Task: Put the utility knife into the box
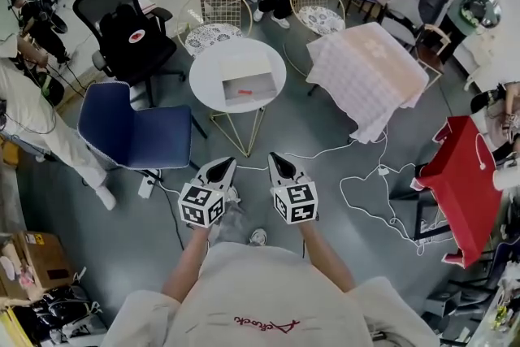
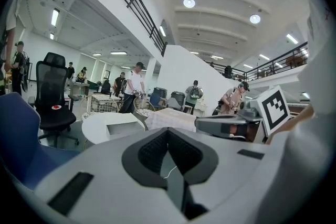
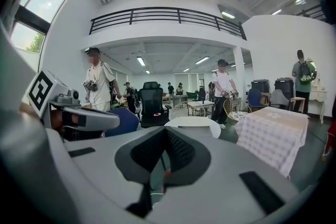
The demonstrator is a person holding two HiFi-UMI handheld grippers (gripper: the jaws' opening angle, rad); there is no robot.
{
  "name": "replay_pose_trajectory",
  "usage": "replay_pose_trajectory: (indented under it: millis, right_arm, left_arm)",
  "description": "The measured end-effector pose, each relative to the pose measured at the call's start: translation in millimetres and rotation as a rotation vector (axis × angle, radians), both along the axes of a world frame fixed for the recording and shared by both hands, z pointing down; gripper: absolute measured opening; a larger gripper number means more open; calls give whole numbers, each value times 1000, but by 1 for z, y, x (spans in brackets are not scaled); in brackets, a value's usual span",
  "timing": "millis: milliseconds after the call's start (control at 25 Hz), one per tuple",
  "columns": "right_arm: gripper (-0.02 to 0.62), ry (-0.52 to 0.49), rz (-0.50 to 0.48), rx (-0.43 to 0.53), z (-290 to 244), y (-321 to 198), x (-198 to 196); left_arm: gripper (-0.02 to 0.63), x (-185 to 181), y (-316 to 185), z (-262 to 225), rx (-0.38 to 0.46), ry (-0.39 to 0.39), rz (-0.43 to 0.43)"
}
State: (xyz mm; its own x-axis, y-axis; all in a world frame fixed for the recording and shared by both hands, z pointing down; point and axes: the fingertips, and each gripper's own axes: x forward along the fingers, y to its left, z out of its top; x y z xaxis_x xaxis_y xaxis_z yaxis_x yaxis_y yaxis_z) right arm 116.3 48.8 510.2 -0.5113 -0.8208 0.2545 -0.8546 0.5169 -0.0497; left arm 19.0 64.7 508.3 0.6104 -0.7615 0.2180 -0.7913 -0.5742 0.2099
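A busy open workroom: a person stands well apart from a round white table, which has a blue chair to its near left and a cloth-draped table to its right. An open box sits at the middle of the white table. Both hand-held tools hang near the person's body, side by side, pointing toward the far table. The left gripper has its jaws pressed together on nothing, and the right gripper is likewise closed and empty. The knife, judged to be the small red thing lying in the box's grey inside, is too small to identify for certain. If that reading holds, the placing looks done. If not, the next move calls for walking up to the table, spreading one gripper and pinching the knife.
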Motion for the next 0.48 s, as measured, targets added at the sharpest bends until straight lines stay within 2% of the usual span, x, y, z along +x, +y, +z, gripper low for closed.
replay_pose_trajectory:
  millis: [480]
  right_arm:
    - [15, 1, -29, 18, 1, -2, -5]
  left_arm:
    - [11, 2, -4, 4, 2, -7, -12]
